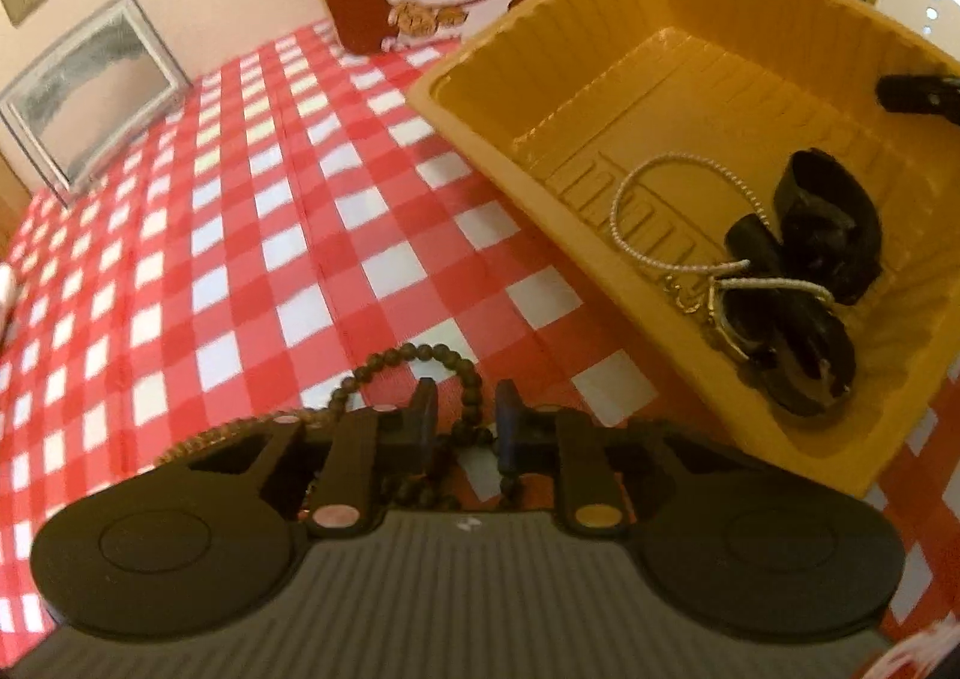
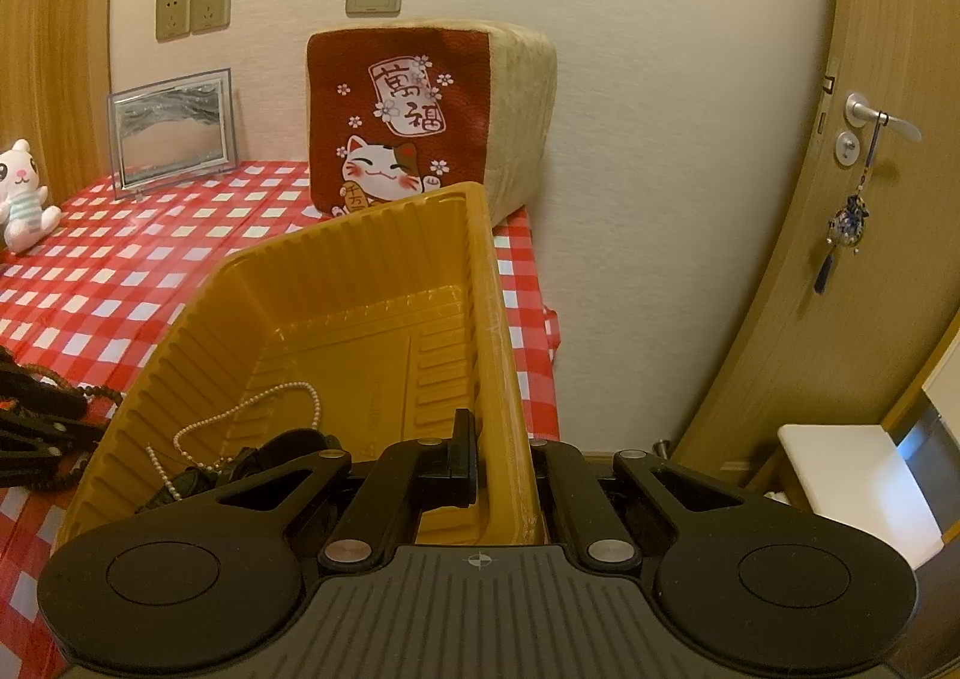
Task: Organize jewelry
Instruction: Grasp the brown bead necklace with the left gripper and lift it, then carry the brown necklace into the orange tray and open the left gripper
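A string of dark brown beads [image 1: 420, 352] lies on the red-checked tablecloth [image 1: 252, 259], left of the yellow plastic tray [image 1: 480, 115]. My left gripper [image 1: 467, 420] points down at it, jaws narrowly open, with a strand of the beads in the gap between the blue pads [image 1: 427, 415]; I see no pad pressing on it. In the tray lie a pearl string [image 1: 630, 199] and a black strap [image 1: 834, 235] with a gold clasp. My right gripper [image 2: 504, 469] is shut on the tray's right wall [image 2: 498, 355]. The pearl string [image 2: 258, 406] also shows in the right wrist view.
A red lucky-cat cushion [image 2: 390, 121] stands against the wall behind the tray. A framed picture [image 2: 171, 130] and a white plush toy [image 2: 21, 193] sit at the table's far left. A door [image 2: 888, 187] with a hanging charm and a white seat [image 2: 852, 487] are to the right.
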`<state>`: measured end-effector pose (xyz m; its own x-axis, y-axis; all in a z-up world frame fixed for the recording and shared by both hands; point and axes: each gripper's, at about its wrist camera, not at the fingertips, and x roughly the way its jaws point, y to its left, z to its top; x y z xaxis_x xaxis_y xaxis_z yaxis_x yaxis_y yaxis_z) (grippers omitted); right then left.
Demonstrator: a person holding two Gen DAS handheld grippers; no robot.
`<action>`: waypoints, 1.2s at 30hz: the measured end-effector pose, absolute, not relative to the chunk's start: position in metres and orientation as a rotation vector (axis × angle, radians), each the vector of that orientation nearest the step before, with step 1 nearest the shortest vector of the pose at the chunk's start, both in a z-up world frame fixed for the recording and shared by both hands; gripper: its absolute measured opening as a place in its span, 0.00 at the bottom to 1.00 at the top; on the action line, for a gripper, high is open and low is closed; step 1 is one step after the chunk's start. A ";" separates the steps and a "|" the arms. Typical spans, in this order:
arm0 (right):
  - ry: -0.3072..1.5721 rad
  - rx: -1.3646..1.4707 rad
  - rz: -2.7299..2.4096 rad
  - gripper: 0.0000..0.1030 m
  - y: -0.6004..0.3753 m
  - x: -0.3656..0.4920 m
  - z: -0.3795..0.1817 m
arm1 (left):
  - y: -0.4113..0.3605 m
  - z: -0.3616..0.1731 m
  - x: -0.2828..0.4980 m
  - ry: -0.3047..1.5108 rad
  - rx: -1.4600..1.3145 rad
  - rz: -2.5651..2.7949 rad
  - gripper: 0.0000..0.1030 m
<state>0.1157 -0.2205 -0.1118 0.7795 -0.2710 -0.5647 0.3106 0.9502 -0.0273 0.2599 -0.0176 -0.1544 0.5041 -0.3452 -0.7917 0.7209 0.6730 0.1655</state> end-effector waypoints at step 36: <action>0.571 0.058 -0.292 0.03 -0.215 0.116 -0.106 | -0.030 -0.042 0.234 0.694 0.085 -0.833 0.06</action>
